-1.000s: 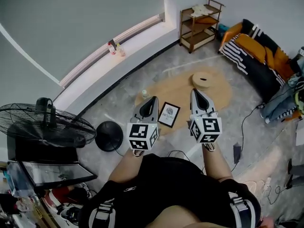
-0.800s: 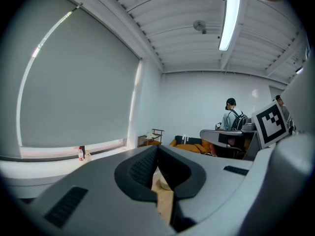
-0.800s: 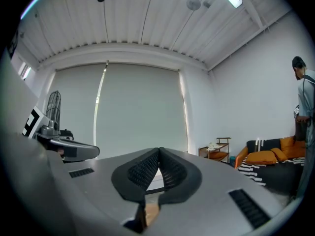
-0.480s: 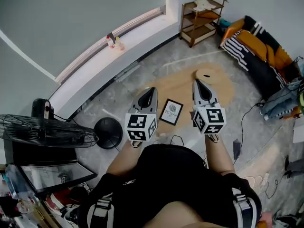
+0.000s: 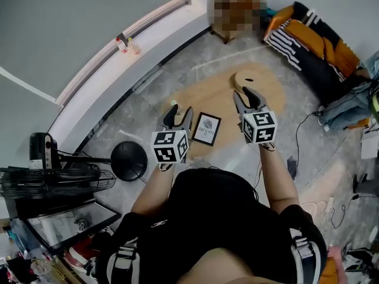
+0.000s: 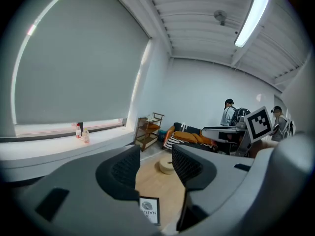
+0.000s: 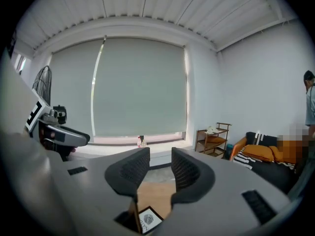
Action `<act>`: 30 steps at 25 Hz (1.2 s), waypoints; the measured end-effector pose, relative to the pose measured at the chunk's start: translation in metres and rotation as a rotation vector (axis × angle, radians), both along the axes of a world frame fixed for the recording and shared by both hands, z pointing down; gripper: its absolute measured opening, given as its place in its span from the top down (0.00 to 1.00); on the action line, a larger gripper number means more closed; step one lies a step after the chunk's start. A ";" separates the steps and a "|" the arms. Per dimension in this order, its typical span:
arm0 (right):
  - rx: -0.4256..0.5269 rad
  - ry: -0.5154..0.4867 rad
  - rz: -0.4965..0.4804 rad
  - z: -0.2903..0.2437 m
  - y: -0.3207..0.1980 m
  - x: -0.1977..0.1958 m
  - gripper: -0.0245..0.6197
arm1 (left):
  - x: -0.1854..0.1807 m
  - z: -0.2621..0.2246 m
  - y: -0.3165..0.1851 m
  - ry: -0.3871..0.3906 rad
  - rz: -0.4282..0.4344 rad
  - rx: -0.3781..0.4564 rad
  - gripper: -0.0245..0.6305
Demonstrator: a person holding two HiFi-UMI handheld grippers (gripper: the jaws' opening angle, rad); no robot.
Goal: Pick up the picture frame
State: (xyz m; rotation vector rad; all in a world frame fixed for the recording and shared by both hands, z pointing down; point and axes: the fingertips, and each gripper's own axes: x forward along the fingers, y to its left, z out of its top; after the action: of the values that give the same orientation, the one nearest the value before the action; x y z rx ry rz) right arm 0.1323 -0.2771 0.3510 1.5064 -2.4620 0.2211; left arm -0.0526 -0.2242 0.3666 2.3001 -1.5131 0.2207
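Lying flat on a tan, smooth-looking floor mat (image 5: 222, 96), perhaps wood, the rectangular black-rimmed picture frame (image 5: 207, 129) shows between both grippers; left gripper (image 5: 179, 115) and right gripper (image 5: 245, 96) have just been opening, their ribbed dark pads now apart with nothing between them.

The gray floor (image 5: 195, 61) has a big tan mat (image 5: 222, 96) in the middle. The picture frame (image 5: 206, 129) lies flat on the mat, near its 7 o'clock edge. A round wooden disc (image 5: 249, 79) with a hole sits on the mat at 1 o'clock. The black round fan foot (image 5: 128, 161) stands on the bare floor at 8 o'clock from the frame. At 2 o'clock a low couch (image 5: 308, 43) with orange and striped cushions rests by the wall. A small black box (image 5: 291, 167) lies at 4 o'clock. A wooden shelf (image 6: 149, 131) stands by the far wall.
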 end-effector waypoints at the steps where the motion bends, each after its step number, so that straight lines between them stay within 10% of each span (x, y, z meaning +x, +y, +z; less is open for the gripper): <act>1: -0.020 0.018 0.001 0.010 -0.003 0.004 0.75 | 0.002 0.009 0.000 -0.008 0.002 -0.022 0.65; 30: -0.619 0.093 -0.173 0.401 -0.016 -0.002 0.75 | 0.000 0.421 0.020 0.140 -0.124 -0.742 0.65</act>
State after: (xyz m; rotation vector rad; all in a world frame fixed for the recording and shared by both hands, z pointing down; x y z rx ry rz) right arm 0.1303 -0.2934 0.7519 1.0098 -2.1438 0.7747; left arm -0.0523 -0.2038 0.7872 1.5949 -1.2205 0.4816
